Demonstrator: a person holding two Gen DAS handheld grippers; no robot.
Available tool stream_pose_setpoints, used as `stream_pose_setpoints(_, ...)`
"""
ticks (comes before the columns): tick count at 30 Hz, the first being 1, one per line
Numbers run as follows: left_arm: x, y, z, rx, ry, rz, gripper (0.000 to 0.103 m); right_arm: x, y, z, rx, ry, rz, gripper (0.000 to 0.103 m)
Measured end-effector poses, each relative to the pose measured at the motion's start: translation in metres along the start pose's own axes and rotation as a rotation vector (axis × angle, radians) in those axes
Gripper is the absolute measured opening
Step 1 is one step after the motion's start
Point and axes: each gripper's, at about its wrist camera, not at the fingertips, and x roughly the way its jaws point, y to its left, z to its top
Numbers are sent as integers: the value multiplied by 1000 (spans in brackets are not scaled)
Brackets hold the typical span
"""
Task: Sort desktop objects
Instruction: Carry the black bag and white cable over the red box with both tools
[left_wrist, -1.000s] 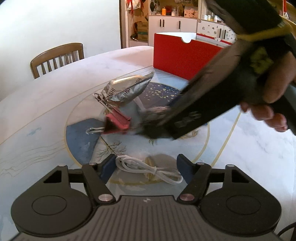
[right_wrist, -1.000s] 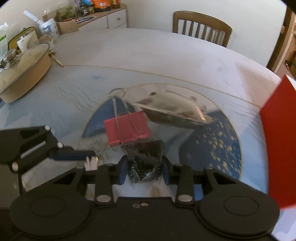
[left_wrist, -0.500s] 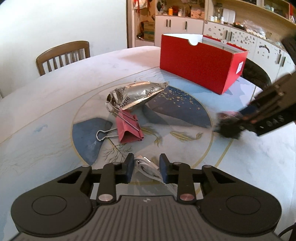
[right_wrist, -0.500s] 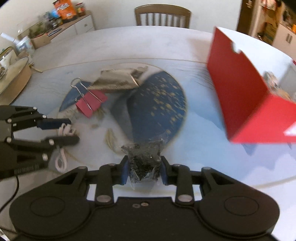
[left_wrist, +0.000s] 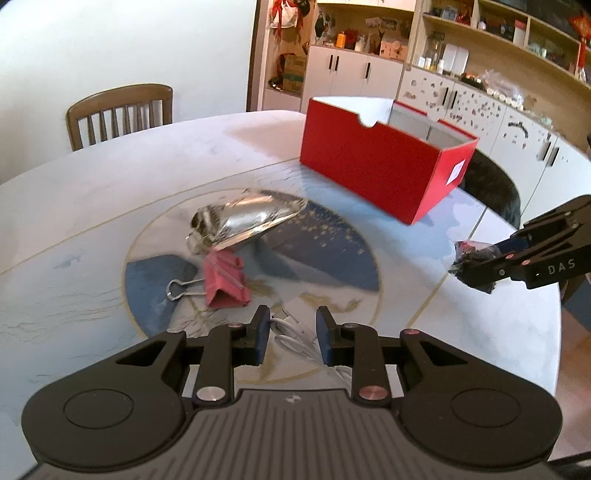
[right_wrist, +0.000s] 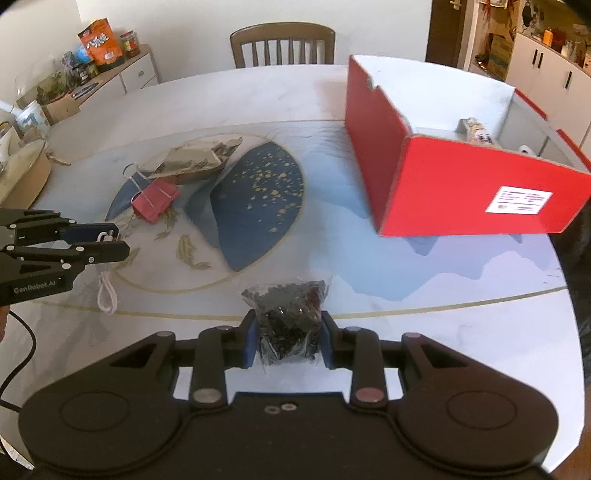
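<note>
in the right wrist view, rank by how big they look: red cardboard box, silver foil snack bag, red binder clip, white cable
1. Red cardboard box, clearly largest.
2. Silver foil snack bag.
3. Red binder clip and white cable look alike in size; the cable is partly hidden in the left gripper, so no ranking.

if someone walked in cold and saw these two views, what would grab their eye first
The big red box at the table's far right side stands out most, open at the top with small items inside. Next comes the right gripper, shut on a crinkly bag of black bits held in the air short of the box. Mid-table lie a silver foil pouch and a red binder clip, with the left gripper around a white cable.
</note>
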Motion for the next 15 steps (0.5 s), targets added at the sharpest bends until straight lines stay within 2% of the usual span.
stream_pose_setpoints(8, 0, -24, 35, -9, -45, -55, 26, -24, -26, 5, 10, -33, -25, 32)
stream_pose_setpoints(15, 14, -56, 82, 19, -91, -90, 26, -40, -65, 21, 31, -77, -34, 32)
